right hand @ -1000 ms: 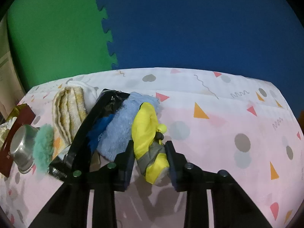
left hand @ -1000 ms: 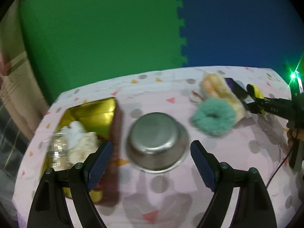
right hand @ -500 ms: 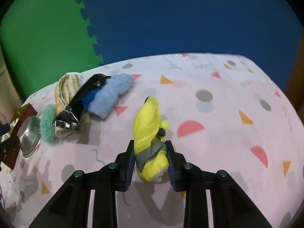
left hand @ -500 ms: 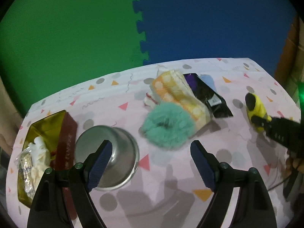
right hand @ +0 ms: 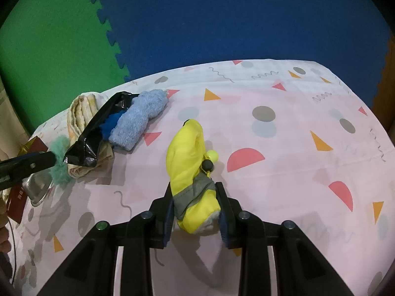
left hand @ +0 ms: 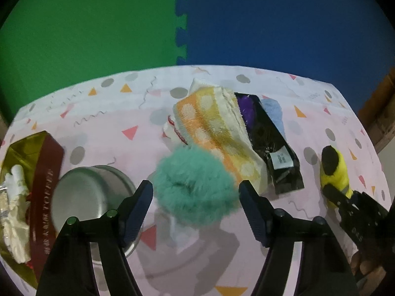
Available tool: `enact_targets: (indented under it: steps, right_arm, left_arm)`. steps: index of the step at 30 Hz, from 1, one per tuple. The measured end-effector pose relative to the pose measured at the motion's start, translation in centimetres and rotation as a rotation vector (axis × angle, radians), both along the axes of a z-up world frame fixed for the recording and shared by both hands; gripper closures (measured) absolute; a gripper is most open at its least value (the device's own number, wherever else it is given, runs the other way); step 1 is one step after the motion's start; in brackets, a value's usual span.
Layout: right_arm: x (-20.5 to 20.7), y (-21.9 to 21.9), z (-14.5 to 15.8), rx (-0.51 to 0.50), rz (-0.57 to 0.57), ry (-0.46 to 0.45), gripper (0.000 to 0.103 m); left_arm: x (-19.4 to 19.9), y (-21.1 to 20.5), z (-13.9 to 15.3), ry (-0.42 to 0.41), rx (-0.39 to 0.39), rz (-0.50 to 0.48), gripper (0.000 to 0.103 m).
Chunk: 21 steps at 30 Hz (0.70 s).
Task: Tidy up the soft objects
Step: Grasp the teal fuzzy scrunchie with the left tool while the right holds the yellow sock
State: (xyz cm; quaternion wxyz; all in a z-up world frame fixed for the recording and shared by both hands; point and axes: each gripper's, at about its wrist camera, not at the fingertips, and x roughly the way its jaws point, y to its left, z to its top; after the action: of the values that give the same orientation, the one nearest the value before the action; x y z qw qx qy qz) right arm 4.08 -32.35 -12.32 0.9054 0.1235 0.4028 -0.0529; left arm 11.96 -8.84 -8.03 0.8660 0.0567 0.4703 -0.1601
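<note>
A fluffy teal scrunchie point(left hand: 195, 185) lies on the patterned tablecloth, between the fingers of my left gripper point(left hand: 196, 192); its jaws are closing and the pads stand just clear of the fluff. Behind it lie a folded orange-and-yellow towel point(left hand: 214, 128), a black plastic packet point(left hand: 269, 143) and a light blue fuzzy cloth point(right hand: 138, 123). My right gripper point(right hand: 195, 207) is shut on a yellow pouch with a grey band point(right hand: 190, 157), which rests on the cloth to the right of the pile. The pouch point(left hand: 335, 167) also shows in the left wrist view.
An upturned steel bowl point(left hand: 86, 197) sits left of the scrunchie. Beside it stands a dark red and gold box point(left hand: 44, 180) holding white items. Green and blue foam mats lie beyond the table's far edge. The pink tablecloth point(right hand: 296, 148) stretches to the right.
My left gripper has swung right from over the steel bowl to the teal scrunchie, and its jaws have narrowed. My right gripper has carried the yellow pouch right, away from the pile.
</note>
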Motion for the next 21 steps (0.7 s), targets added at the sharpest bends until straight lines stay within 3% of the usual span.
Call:
enact_targets:
  steps: [5,6,14,21]
  right_arm:
    - [-0.2,0.0,0.0,0.004,0.0,-0.001,0.073]
    - [-0.1,0.0,0.0,0.006,0.0,-0.002,0.073]
    - [-0.3,-0.1,0.1,0.015,0.0,-0.004,0.073]
    - [-0.4,-0.2,0.2,0.027,0.0,-0.005,0.073]
  left_arm:
    - [0.8,-0.1,-1.3,0.075,-0.036,-0.017,0.072]
    - [0.7,0.0,-1.4,0.082,-0.047,-0.018,0.084]
    - [-1.1,1.1,-0.1,0.049,-0.049,-0.05,0.088]
    - [-3.1,2.9,2.1,0.045,-0.102,-0.076,0.088]
